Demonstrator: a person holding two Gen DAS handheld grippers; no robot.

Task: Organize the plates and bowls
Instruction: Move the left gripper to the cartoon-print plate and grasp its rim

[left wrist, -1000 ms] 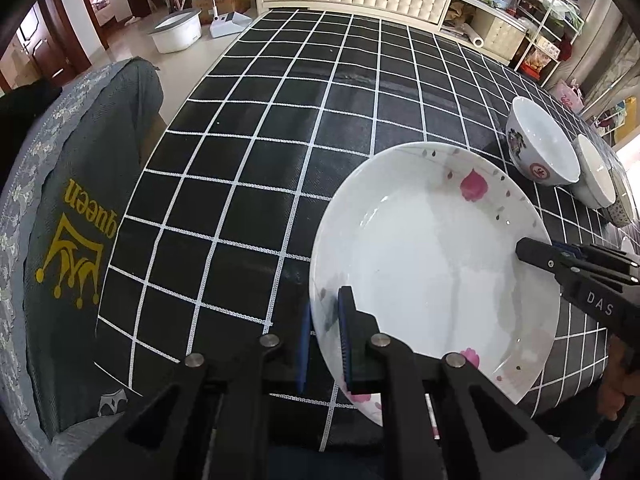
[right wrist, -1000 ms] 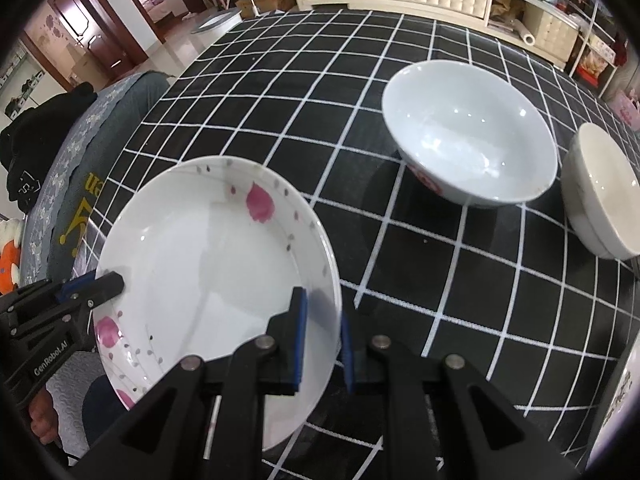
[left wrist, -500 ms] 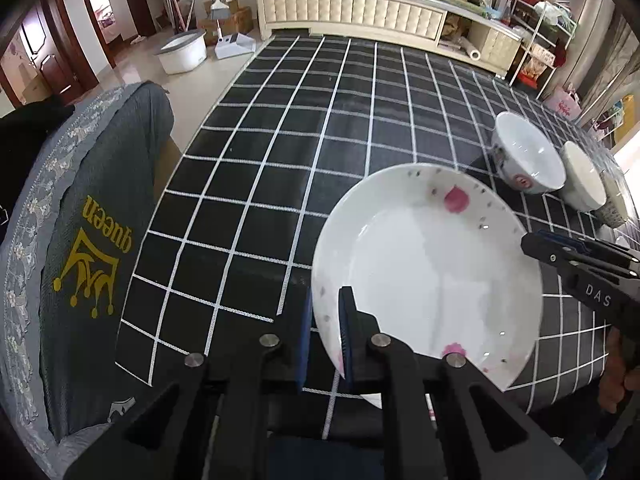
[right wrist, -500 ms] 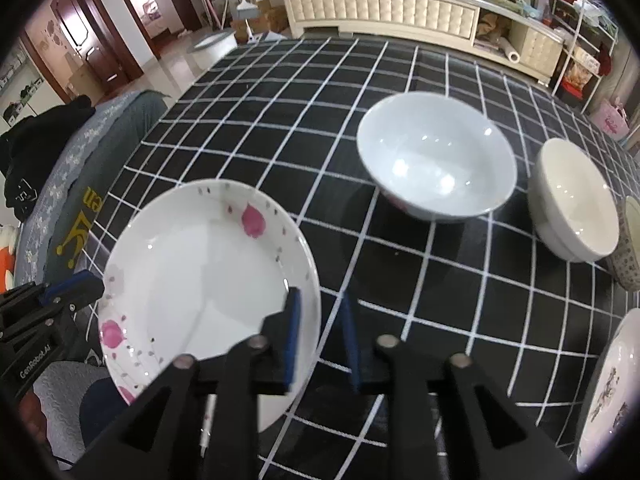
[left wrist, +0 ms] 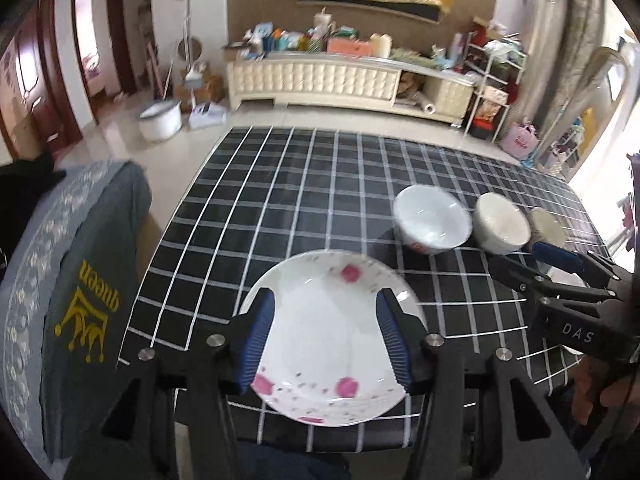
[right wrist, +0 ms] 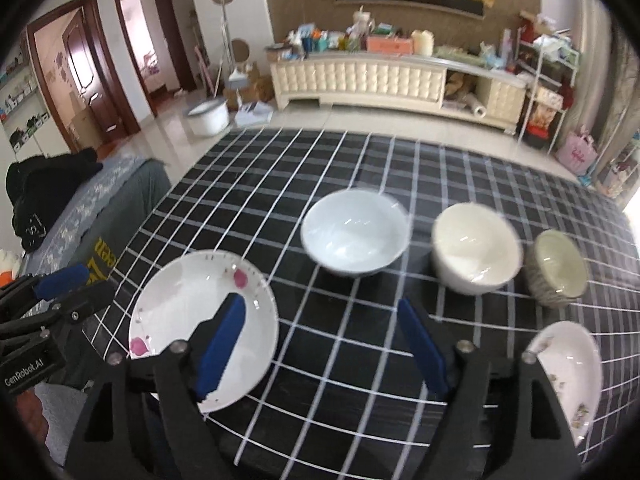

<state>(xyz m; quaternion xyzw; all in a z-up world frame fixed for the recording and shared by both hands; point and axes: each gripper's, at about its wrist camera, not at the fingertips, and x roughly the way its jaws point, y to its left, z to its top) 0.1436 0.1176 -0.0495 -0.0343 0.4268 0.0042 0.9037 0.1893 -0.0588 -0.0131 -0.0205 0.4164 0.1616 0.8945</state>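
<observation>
Plate (left wrist: 320, 336) with pink flowers, flat on the black checked tablecloth (left wrist: 280, 184), low in the left wrist frame near the table's front edge; same plate lower left in the right wrist frame, partly behind a blue pad. Biggest thing on show: the cloth itself, white grid lines, filling the middle of both frames. Next in size, the grey cushion (left wrist: 80, 300) with yellow lettering, left edge of the left wrist frame. Then three bowls in a row across the centre right of the right wrist frame: white bowl (right wrist: 354, 234), cream bowl (right wrist: 476, 248) just beside it, small speckled bowl (right wrist: 558, 268) furthest right. Second flowered plate (right wrist: 568, 368) at lower right, cut by the lens edge.

Left gripper (left wrist: 326, 338) parted about halfway, jaws just been opening, blue pads standing clear on either side above the plate, gripping nothing. Right gripper (right wrist: 320, 344) spread wide, jaws likewise just been opening, bare cloth between the pads, holding nothing. Also seen from the side at the right edge of the left wrist frame. Slight motion blur on everything.
</observation>
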